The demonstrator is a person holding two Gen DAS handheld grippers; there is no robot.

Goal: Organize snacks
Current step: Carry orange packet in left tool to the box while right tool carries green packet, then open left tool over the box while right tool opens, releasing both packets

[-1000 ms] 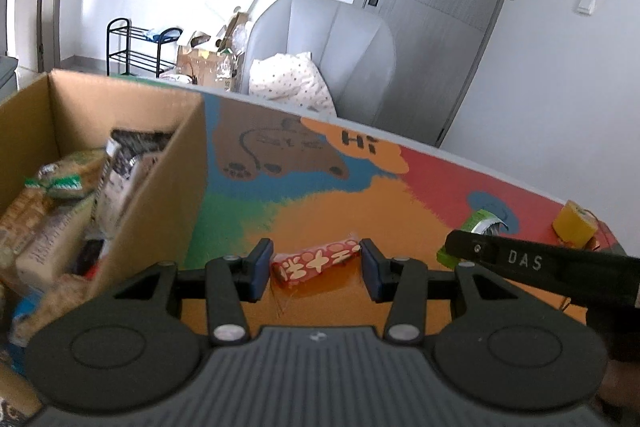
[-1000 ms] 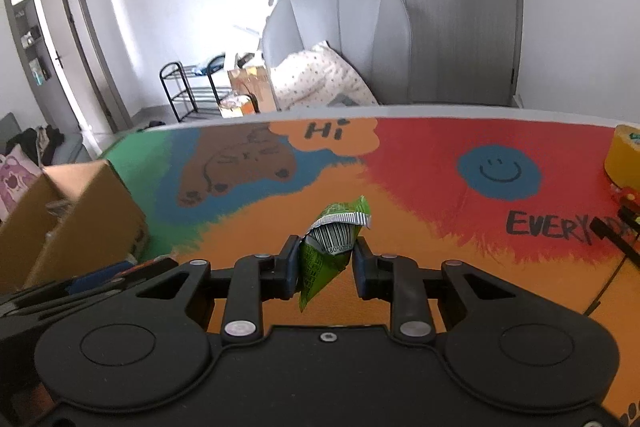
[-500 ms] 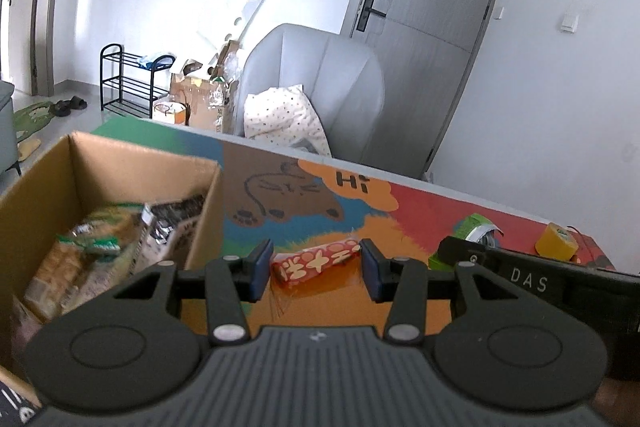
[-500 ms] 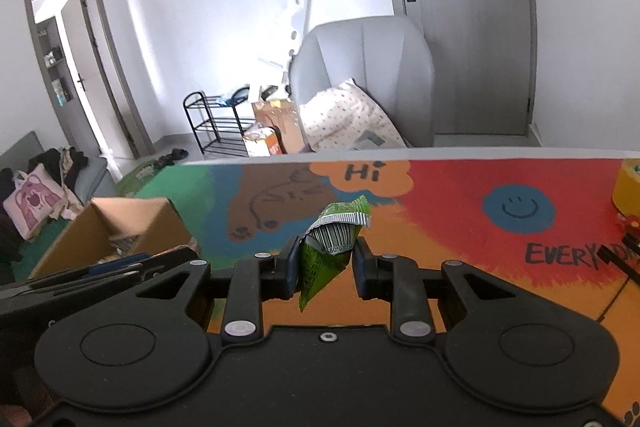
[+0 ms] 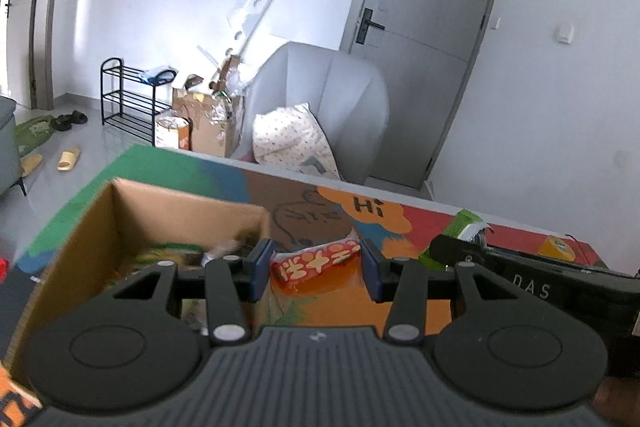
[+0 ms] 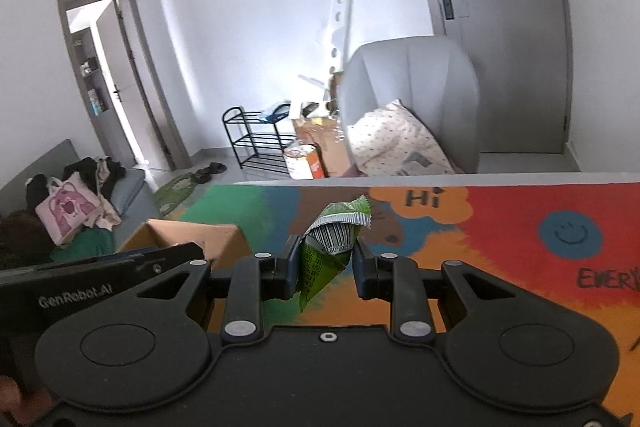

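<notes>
Red snack (image 5: 316, 261), green snack (image 6: 330, 247), one each

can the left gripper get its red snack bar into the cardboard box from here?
Probably yes. The left gripper holds the red flower-print snack bar just right of the open brown cardboard box, whose top is uncovered; the box's right wall still lies between them.

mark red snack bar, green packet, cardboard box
red snack bar (image 5: 318, 261): left wrist view, wrapper middle.
green packet (image 6: 326, 257): right wrist view, printed face below the barcode.
cardboard box (image 5: 188, 207): left wrist view, inner far wall.
</notes>
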